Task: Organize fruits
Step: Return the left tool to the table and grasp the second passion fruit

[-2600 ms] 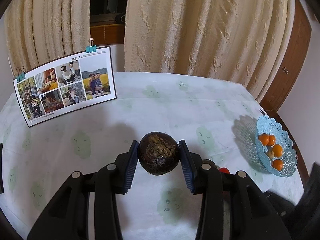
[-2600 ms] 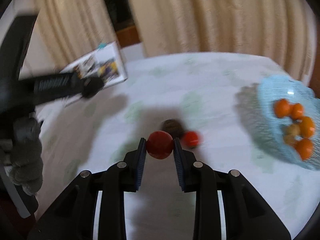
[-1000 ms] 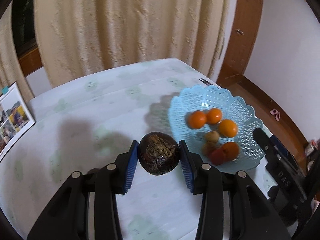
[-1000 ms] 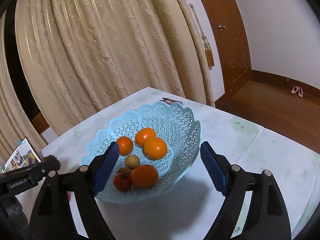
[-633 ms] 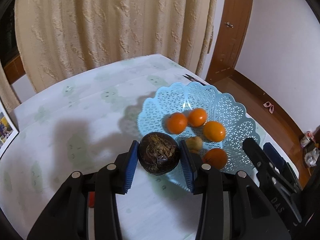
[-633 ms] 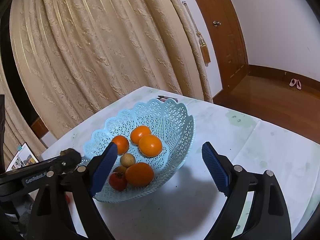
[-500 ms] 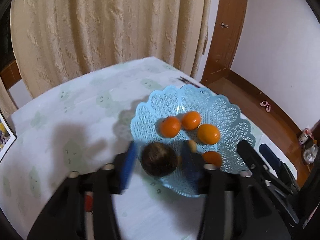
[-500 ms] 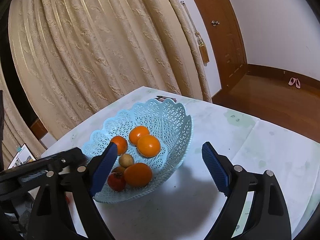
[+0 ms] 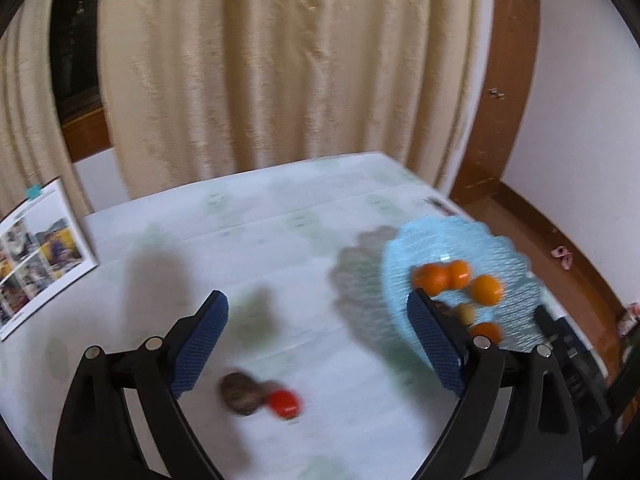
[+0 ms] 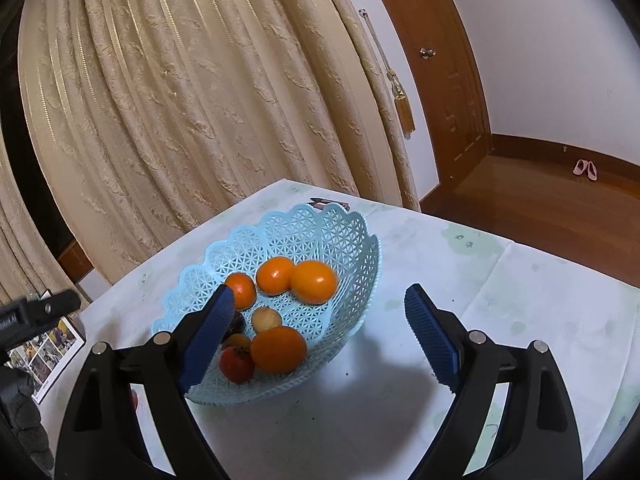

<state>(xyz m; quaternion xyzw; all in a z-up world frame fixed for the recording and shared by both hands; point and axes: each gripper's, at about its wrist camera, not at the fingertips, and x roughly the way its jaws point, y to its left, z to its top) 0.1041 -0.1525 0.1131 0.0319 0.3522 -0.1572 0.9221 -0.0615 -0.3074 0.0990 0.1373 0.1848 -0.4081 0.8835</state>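
Setting: cream curtains behind, table [image 9: 320,208] under a pale green-print cloth, wooden door to the right.
Fruit left out: dark brown fruit [image 9: 239,388] and small red fruit [image 9: 285,399] touching each other on the cloth, both blurred.
Basket: blue lattice basket [image 10: 316,232] holds three oranges at the back, a tan fruit, a big orange, a red fruit and something dark at the near side.
Key relation: loose pair lies low and just left of centre in your left gripper [image 9: 316,344] view, nearer its left pad; basket is off to that view's right. Left hand is nearer, so I'd take them with it. Both are round, so there's no long axis to line up.
Left claw: jaws opening, already wide, nothing between them.
Right claw: right gripper [image 10: 318,332] spread wide, empty, near the basket rim.
Writing: photo card [image 9: 38,256] at far left, print unreadable.
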